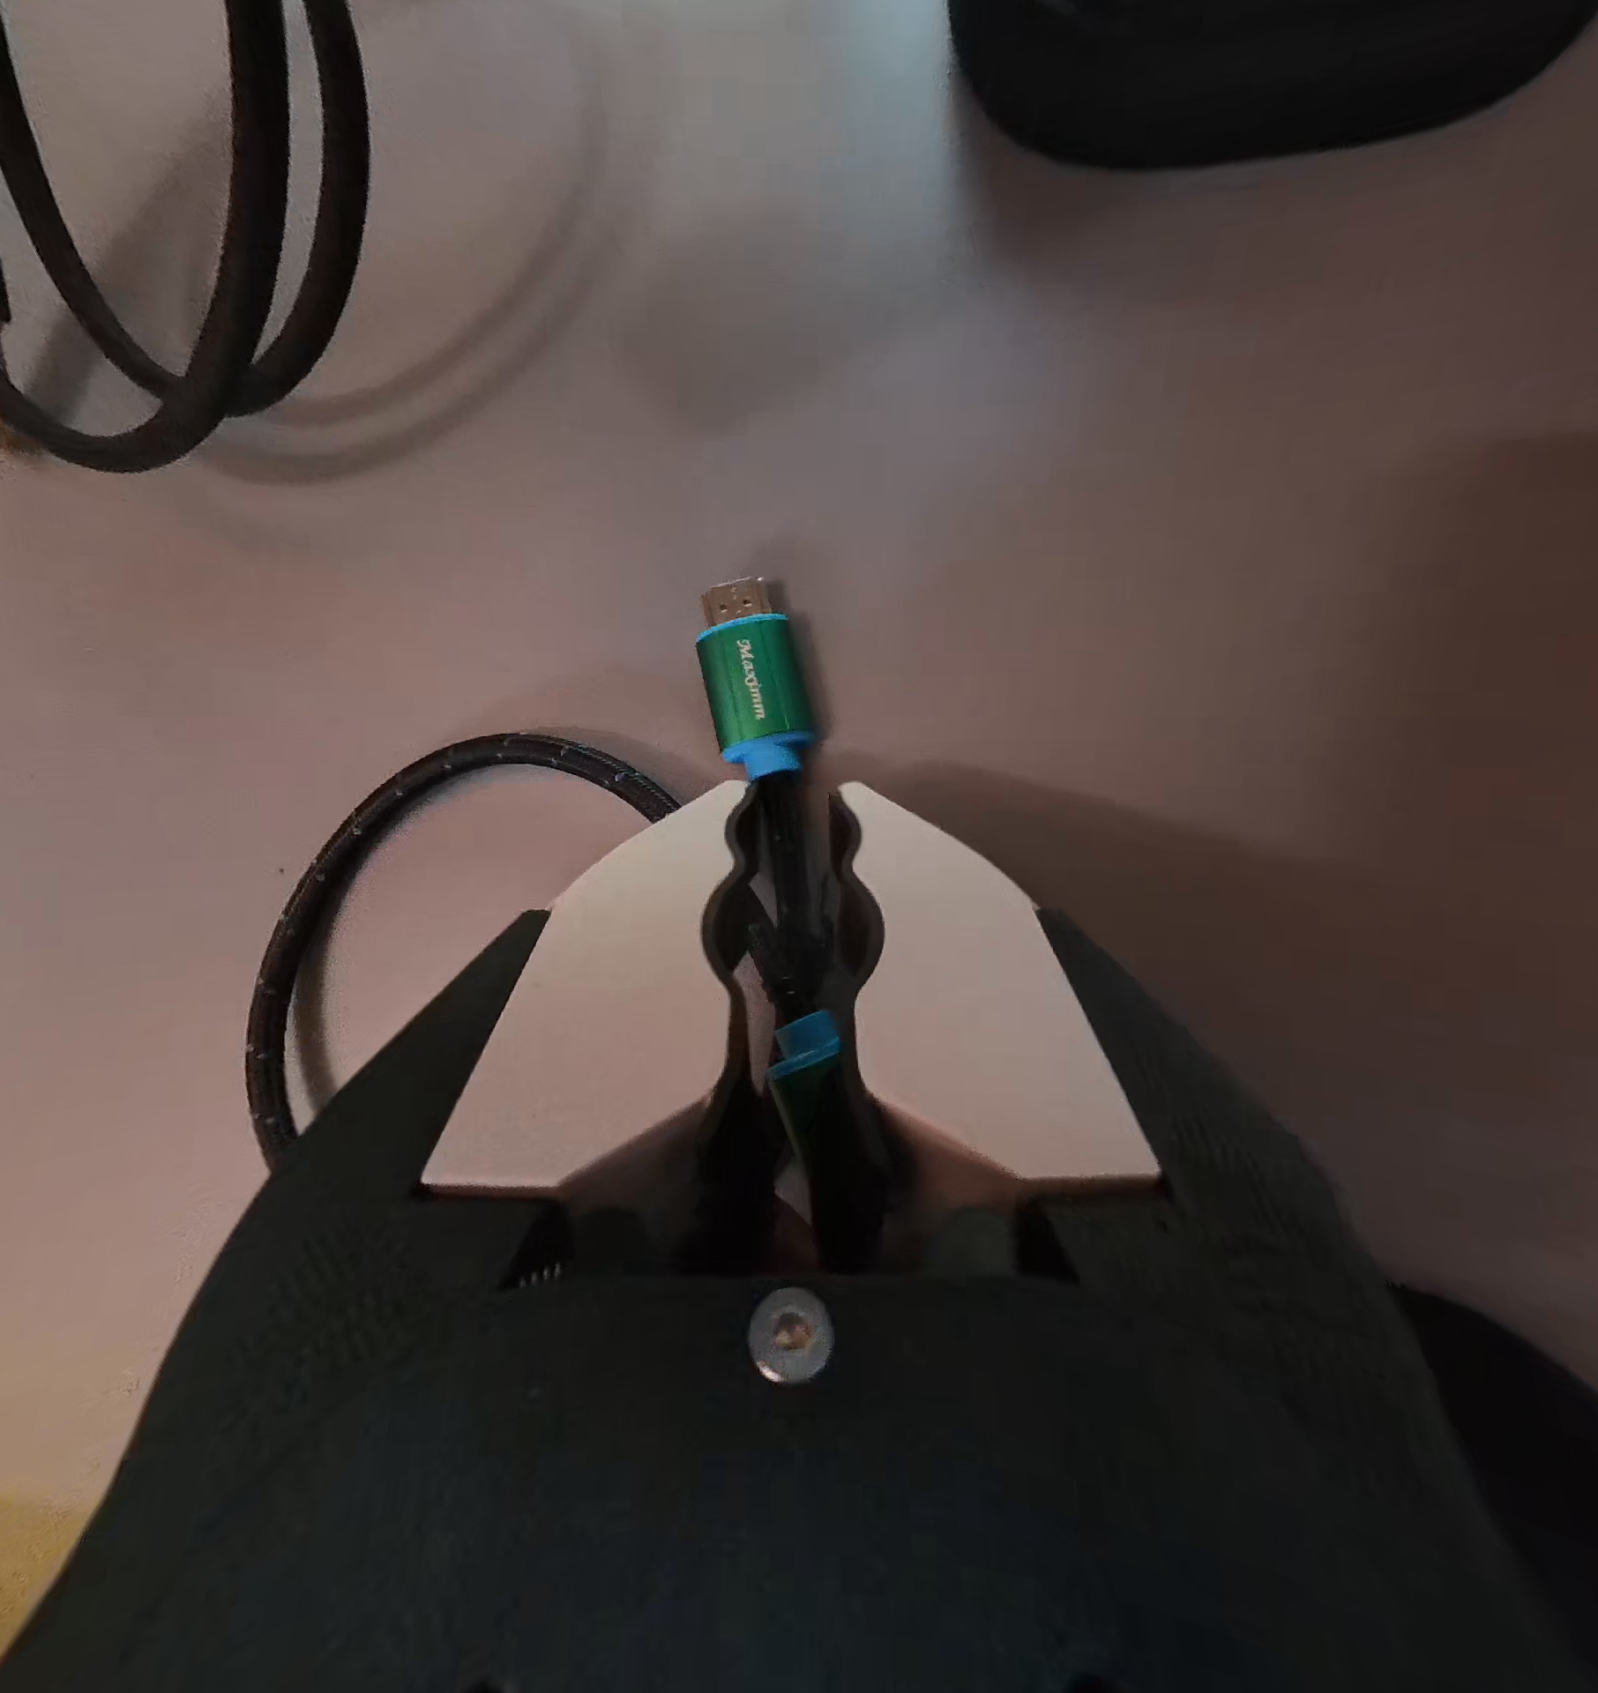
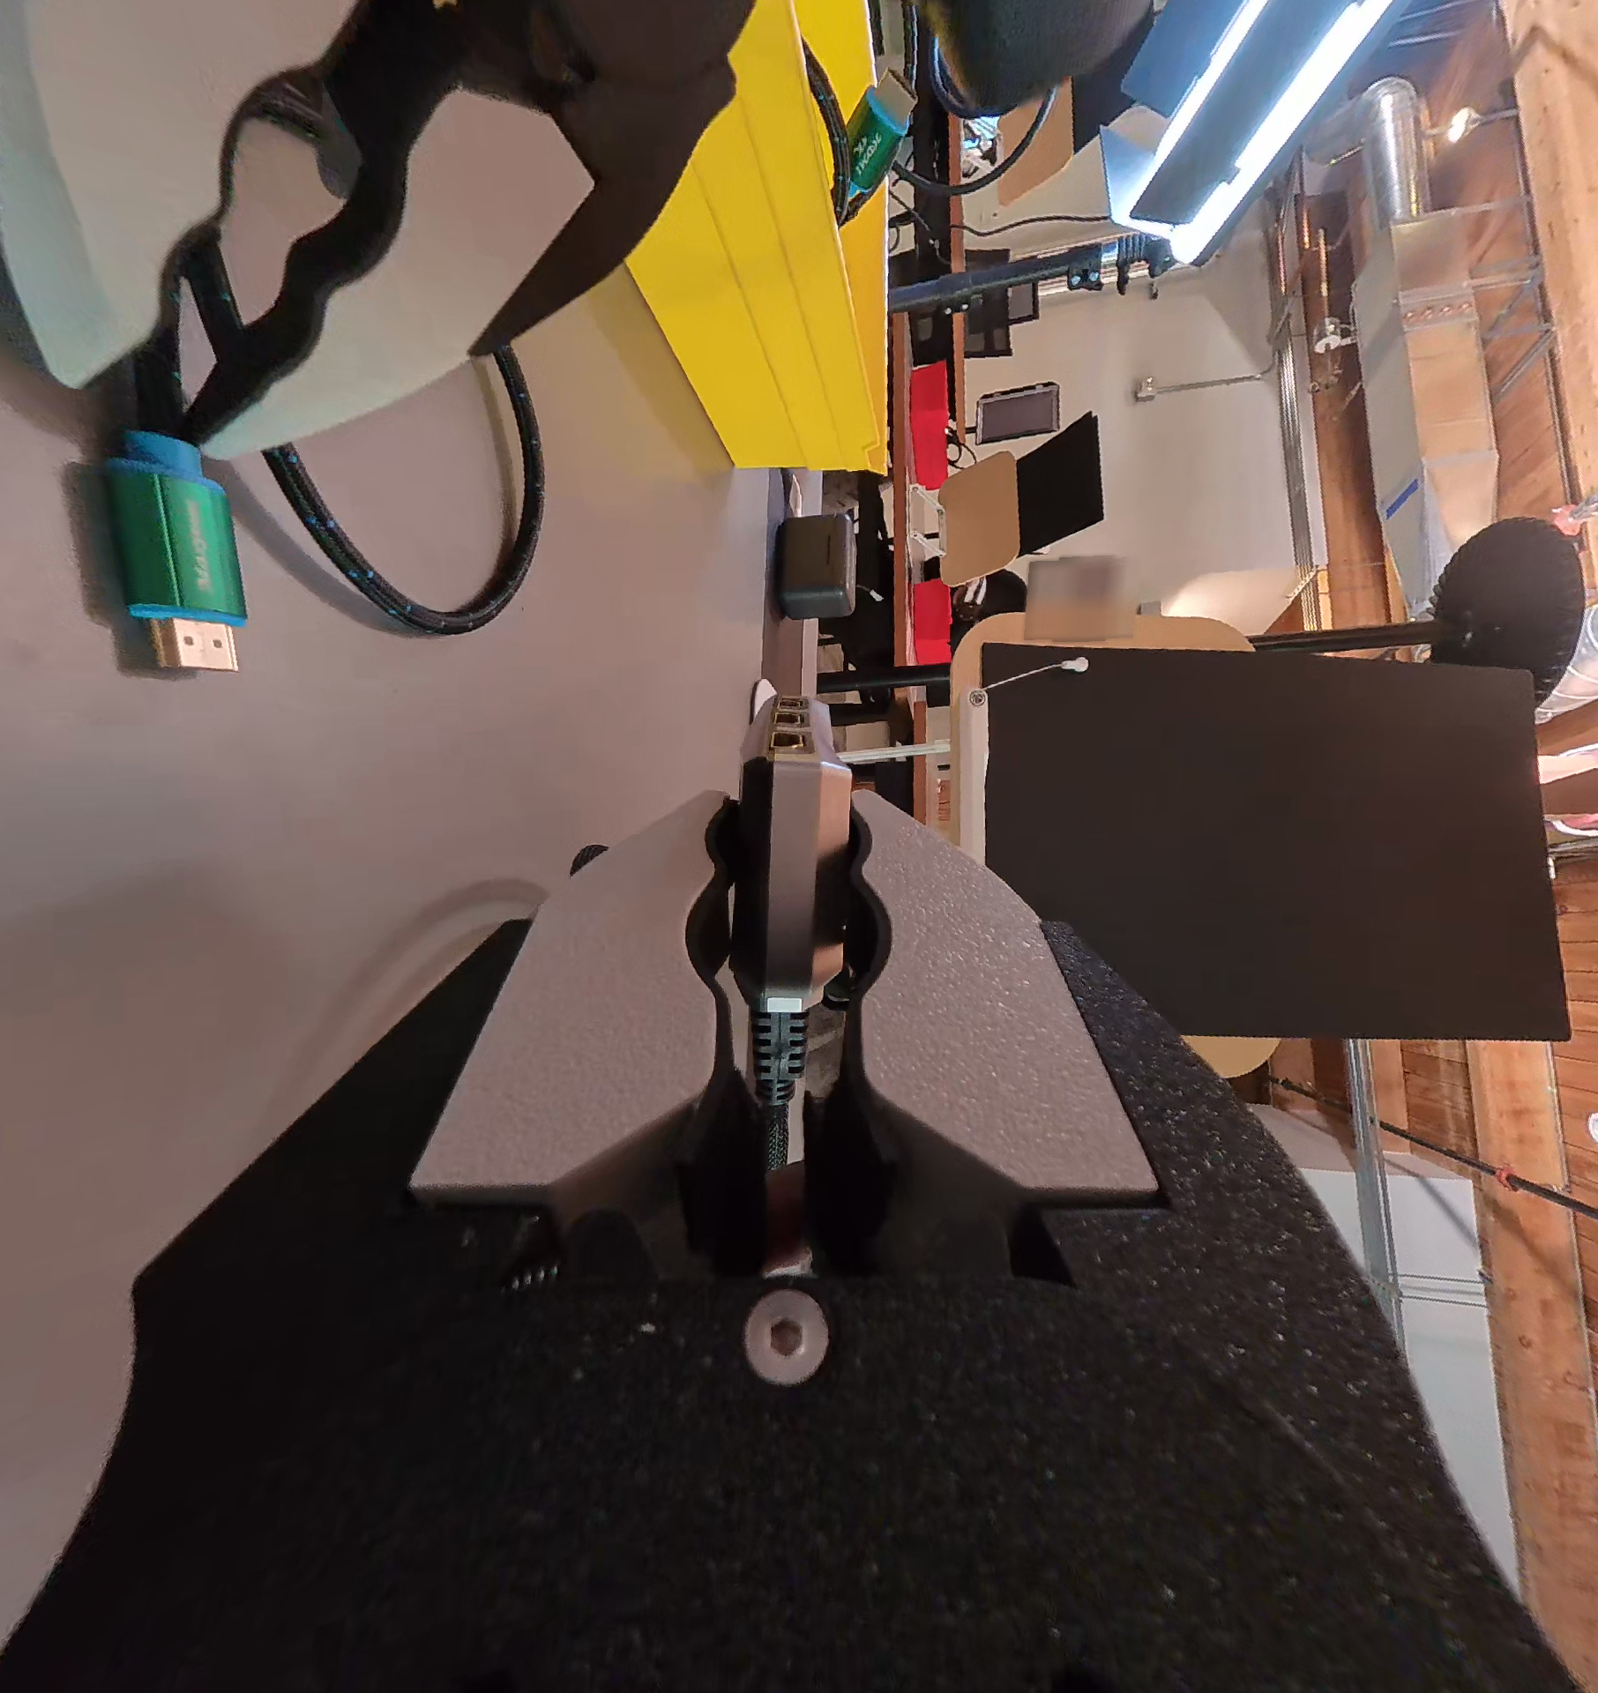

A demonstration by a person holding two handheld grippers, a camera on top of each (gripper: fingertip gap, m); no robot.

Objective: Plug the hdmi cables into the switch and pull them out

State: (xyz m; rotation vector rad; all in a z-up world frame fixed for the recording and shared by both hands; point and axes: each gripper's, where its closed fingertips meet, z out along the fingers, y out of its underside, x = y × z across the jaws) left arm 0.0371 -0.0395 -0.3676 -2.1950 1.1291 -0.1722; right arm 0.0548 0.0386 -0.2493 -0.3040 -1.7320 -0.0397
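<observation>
A smooth pale grey desk (image 1: pixel 1143 568) fills the left wrist view. In the right wrist view, which is turned sideways, the desk takes the left half of the frame, and a workshop with wooden walls, metal ducts, a bright strip light (image 2: pixel 1253 119) at the upper right and a large black panel (image 2: pixel 1263 852) at centre right lies beyond its edge.

A yellow plastic bin (image 2: pixel 768 275) stands at the upper centre of that view; a second green HDMI plug (image 2: pixel 878 119) pokes up past its rim, though what else it holds is hidden. A small dark box (image 2: pixel 818 568) sits near the desk edge below it.

The left tool (image 1: pixel 791 792), with pale fingers on a black body, is closed around a black braided HDMI cable (image 1: pixel 319 916) just behind its green metal plug with blue collars and a gold tip (image 1: pixel 754 678). The plug points toward the top of the frame and the cable loops to the lower left. The plug carries pale lettering. A coil of dark cable (image 1: pixel 181 275) lies at the upper left.

The right tool (image 2: pixel 791 824) is clamped on a slim grey HDMI switch (image 2: pixel 800 879) held on edge at frame centre. Gold ports (image 2: pixel 788 724) show at its far end, and a black ribbed cable (image 2: pixel 777 1063) enters its near end. The green plug is well apart from the switch.
</observation>
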